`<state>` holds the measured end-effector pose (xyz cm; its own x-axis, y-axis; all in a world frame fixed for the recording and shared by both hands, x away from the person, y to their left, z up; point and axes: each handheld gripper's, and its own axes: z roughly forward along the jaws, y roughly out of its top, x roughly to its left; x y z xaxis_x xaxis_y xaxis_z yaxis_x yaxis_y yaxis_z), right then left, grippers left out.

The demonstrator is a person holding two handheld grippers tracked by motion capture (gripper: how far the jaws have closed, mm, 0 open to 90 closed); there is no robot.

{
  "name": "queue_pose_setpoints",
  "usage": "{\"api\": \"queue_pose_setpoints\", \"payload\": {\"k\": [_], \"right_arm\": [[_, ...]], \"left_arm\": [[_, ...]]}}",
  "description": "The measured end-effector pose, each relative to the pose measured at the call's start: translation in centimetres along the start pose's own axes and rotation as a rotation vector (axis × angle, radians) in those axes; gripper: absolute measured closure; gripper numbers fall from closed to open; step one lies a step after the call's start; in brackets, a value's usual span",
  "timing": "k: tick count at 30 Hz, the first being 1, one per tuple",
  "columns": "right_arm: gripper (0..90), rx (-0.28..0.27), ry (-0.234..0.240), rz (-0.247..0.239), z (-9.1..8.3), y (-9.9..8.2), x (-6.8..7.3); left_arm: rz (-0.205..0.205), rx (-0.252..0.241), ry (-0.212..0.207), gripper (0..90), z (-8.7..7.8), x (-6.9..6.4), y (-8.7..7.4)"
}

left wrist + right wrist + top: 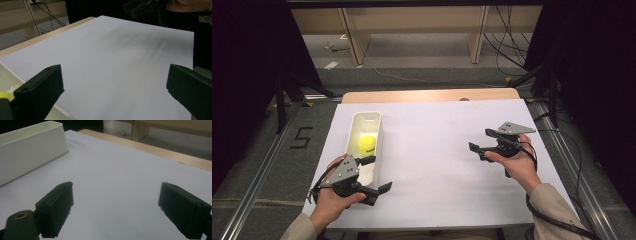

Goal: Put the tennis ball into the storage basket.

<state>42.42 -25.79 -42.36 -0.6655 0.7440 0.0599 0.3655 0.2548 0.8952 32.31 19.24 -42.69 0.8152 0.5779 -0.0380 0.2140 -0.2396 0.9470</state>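
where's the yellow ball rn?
High view: the yellow ball sits inside the white bin at the table's left, just beyond the left gripper.

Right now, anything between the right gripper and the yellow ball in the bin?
Yes: the bin's near side wall. The ball lies inside it, so a level approach by the right gripper meets that wall. The sheet between is bare. From above, nothing visible blocks it.

free: white sheet (437,150) mid-table | obstacle: white bin (362,125) at left edge
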Motion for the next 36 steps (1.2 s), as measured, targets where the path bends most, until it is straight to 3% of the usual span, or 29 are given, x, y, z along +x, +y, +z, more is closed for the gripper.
{"api": "queue_pose_setpoints", "payload": {"k": [36], "right_arm": [[14.1,0.027,-0.043,0.035,-2.6,-2.9,-1.3]], "left_arm": [[-0.002,0.001,0.002,0.6,0.0,0.0,0.0]]}}
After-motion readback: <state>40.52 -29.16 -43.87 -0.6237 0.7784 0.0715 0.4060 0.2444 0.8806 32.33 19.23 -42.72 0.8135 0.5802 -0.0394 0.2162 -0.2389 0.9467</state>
